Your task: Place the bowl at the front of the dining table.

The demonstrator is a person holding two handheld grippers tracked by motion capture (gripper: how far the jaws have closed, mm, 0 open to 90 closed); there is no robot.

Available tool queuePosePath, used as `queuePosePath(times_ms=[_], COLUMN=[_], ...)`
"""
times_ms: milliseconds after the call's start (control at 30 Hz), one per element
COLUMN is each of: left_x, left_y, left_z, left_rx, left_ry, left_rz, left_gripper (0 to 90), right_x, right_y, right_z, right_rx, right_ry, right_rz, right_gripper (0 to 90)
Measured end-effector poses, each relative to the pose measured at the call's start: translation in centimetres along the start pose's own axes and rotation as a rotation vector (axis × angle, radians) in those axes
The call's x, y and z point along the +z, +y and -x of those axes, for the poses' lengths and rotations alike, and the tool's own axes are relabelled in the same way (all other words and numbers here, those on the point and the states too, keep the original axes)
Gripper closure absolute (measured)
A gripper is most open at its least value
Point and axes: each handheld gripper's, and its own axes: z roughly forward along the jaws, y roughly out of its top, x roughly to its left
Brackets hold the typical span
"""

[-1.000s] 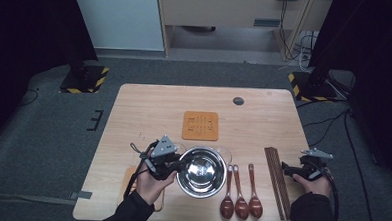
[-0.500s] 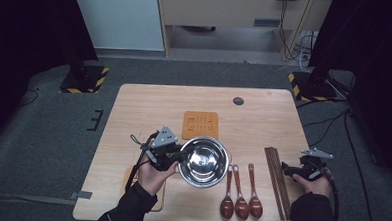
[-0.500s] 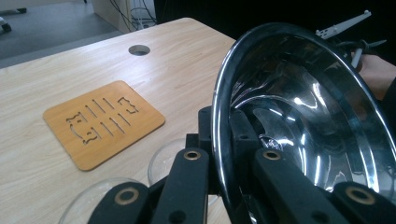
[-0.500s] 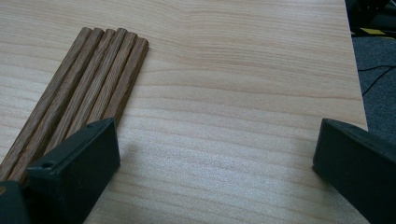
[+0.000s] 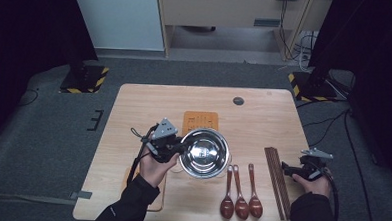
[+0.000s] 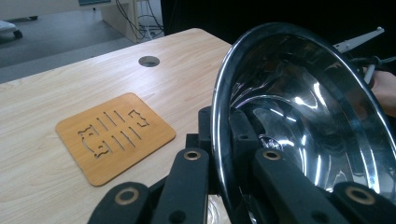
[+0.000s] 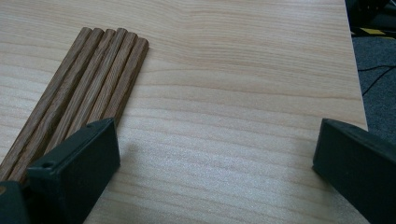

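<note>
A shiny steel bowl (image 5: 204, 152) hangs tilted just above the table, near the orange slotted trivet (image 5: 200, 121). My left gripper (image 5: 181, 149) is shut on the bowl's left rim. In the left gripper view the rim of the bowl (image 6: 303, 116) runs between the two black jaws of that gripper (image 6: 219, 163), one inside and one outside the wall, and the trivet (image 6: 114, 135) lies to the left. My right gripper (image 5: 285, 169) rests at the table's right edge. It stands open (image 7: 215, 163) over bare wood, beside a row of dark wooden chopsticks (image 7: 93, 88).
Three brown wooden spoons (image 5: 240, 192) lie side by side in front of the bowl. The chopsticks (image 5: 276, 179) lie to their right. Another orange mat (image 5: 129, 176) lies partly under the left forearm. A round cable hole (image 5: 238, 100) sits near the table's far edge.
The left gripper has lifted the bowl and carried it away from the person, toward the trivet. The right gripper has stayed where it was.
</note>
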Motion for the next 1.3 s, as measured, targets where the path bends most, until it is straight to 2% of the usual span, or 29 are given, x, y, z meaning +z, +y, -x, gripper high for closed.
queuePosePath(times_ms=[767, 1300], left_x=[2.3, 3.2], left_y=[1.9, 3.3], left_z=[-1.4, -2.7], left_rx=[-0.012, -0.021], left_ry=[0.029, 0.056], left_rz=[0.019, 0.032], left_gripper=[86.3, 86.3], right_x=[0.0, 0.0], right_y=[0.0, 0.0], right_z=[0.0, 0.0], right_rx=[0.003, 0.001], right_ry=[0.0, 0.0], right_rz=[-0.001, 0.0], right_gripper=[0.6, 0.6])
